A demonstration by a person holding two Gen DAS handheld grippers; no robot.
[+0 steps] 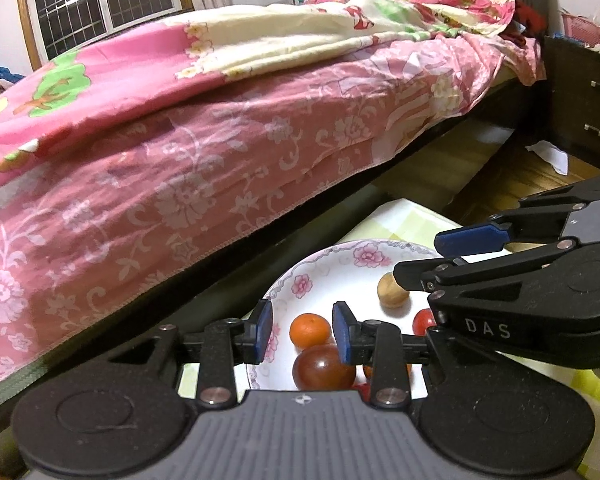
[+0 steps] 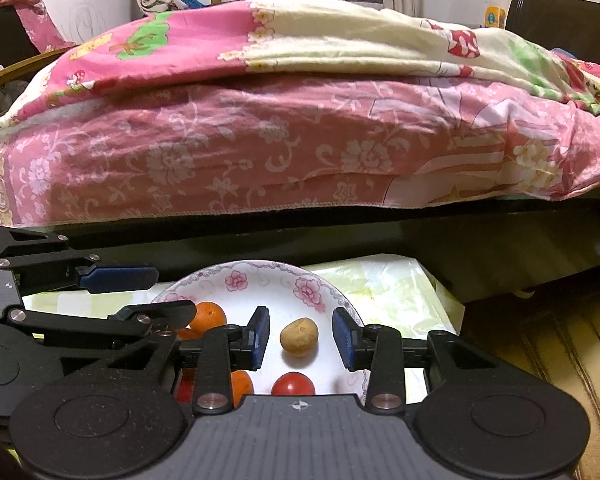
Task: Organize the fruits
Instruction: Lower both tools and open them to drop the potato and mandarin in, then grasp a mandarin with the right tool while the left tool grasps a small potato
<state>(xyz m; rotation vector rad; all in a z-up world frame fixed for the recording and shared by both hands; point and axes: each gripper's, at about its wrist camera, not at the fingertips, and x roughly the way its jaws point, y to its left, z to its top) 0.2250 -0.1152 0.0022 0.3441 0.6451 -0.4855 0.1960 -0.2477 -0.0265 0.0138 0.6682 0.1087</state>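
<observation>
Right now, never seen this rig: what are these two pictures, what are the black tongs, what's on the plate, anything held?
No robot arm here: a person holds one pair of tongs in each hand, each with a fisheye camera looking along its fingers. The left wrist view shows the left tongs in front, the right wrist view the right tongs. Each also sees the other pair from the side.

Below sits a floral plate on a pale green cloth, beside a bed. On the plate: a tan round fruit, a red tomato, a larger dark red tomato and an orange mandarin.

Both tongs stand open with nothing between their pads.
</observation>
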